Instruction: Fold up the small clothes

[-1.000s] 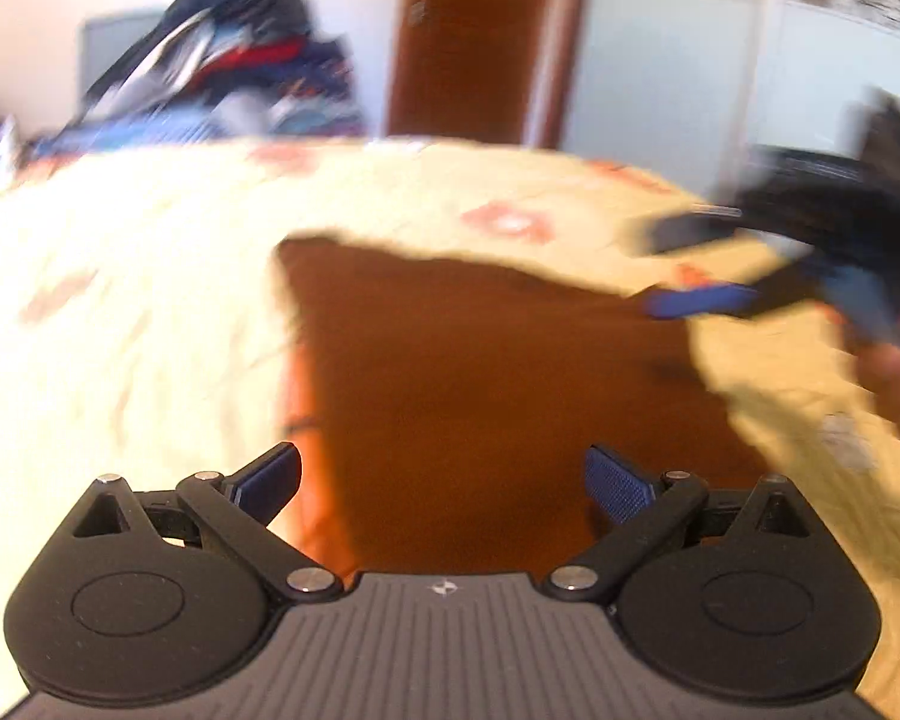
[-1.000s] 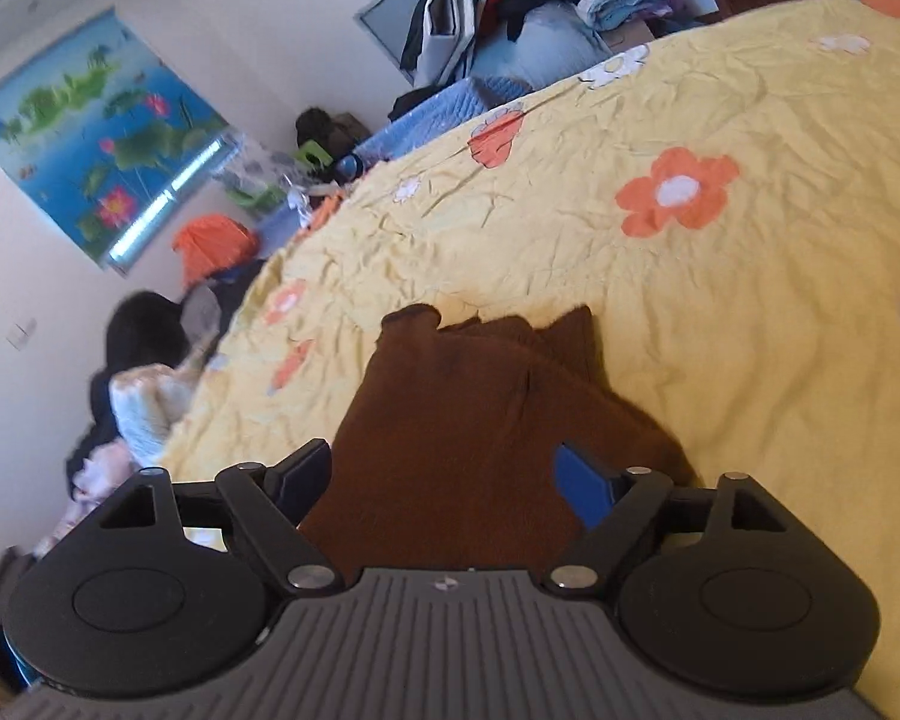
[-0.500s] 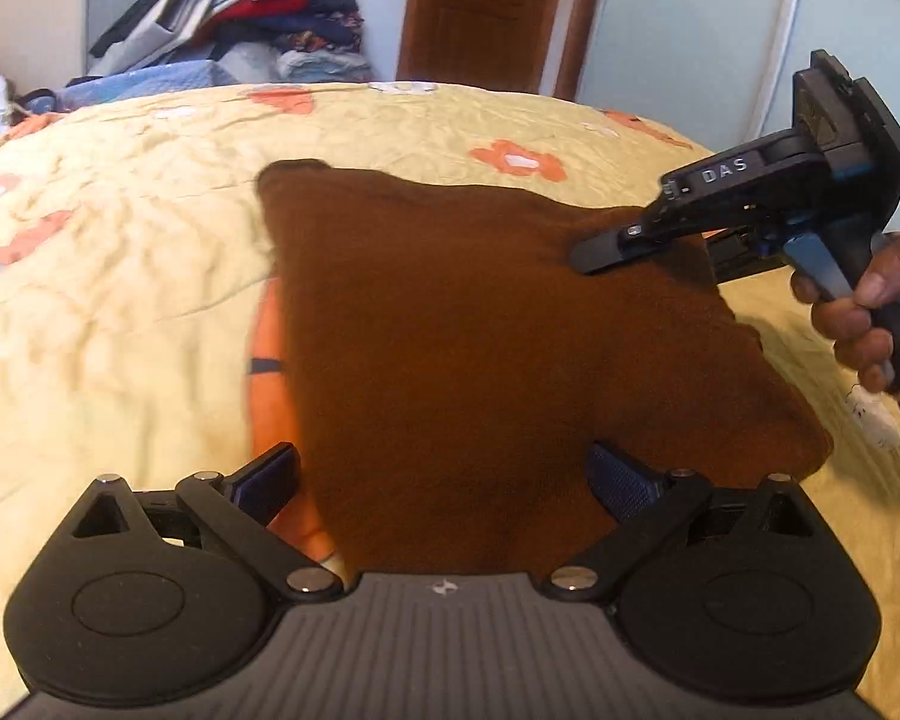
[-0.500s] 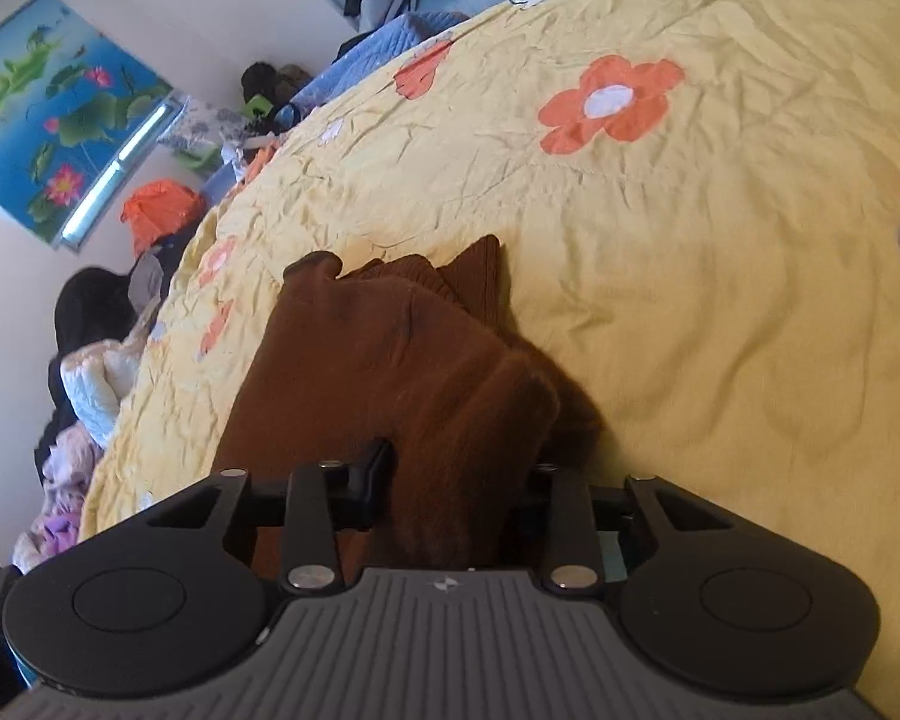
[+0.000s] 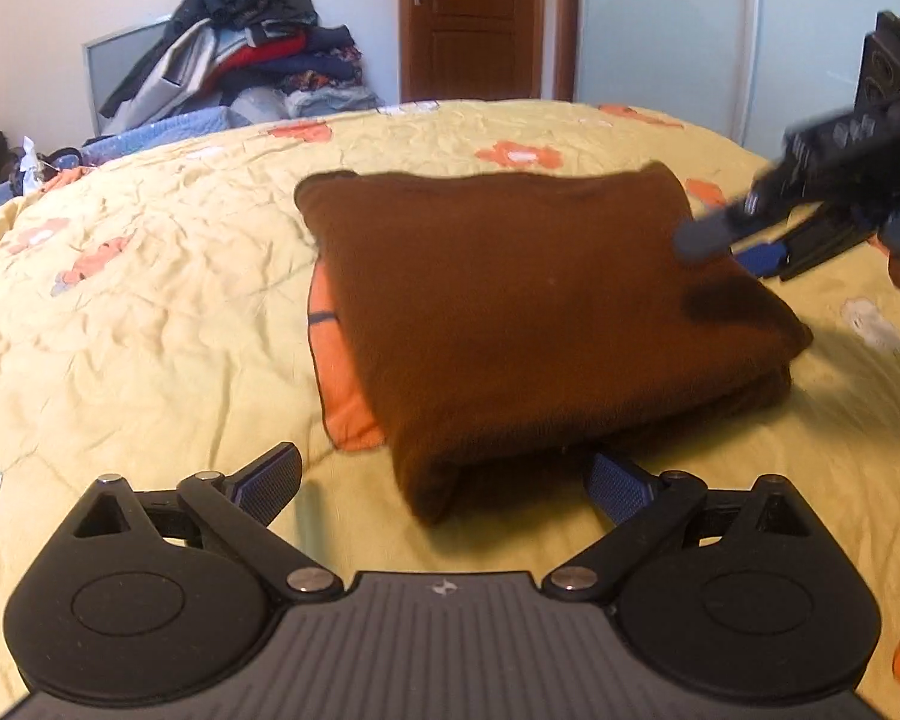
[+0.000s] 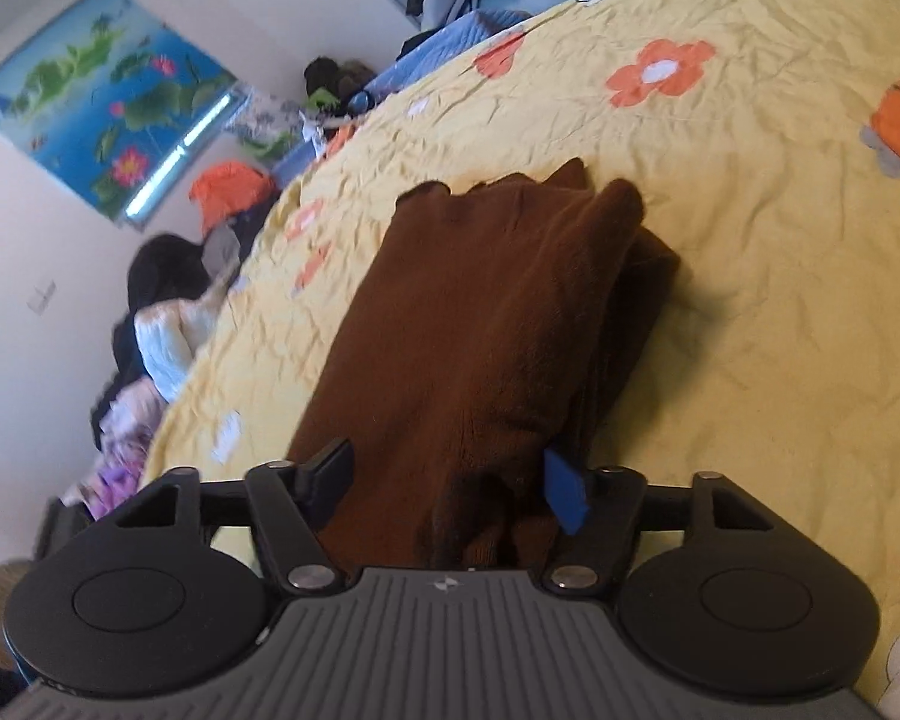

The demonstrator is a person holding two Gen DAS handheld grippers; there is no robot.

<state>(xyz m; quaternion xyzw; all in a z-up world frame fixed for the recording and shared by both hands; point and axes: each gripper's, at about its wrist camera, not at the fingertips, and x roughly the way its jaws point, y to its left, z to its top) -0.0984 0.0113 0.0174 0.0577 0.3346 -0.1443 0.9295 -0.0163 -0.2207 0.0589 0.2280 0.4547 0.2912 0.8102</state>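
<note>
A brown knit garment [image 5: 528, 300] lies folded in a thick rectangle on the yellow flowered bedspread [image 5: 150, 312]. My left gripper [image 5: 444, 483] is open and empty, just in front of the garment's near corner. My right gripper [image 5: 744, 246] shows at the garment's right edge, its jaws apart around the fabric. In the right wrist view the right gripper [image 6: 450, 480] stands open, and the garment [image 6: 474, 312] runs away between its fingers.
A pile of clothes [image 5: 240, 54] is stacked beyond the bed's far left. A wooden door [image 5: 471, 18] and a pale wardrobe [image 5: 720, 30] stand behind. More clothes [image 6: 162, 324] lie beside the bed under a lotus picture [image 6: 90, 96].
The right gripper closed on the garment's edge half a second ago and has now opened. The garment now lies folded in a compact rectangle. The left gripper has pulled back from it.
</note>
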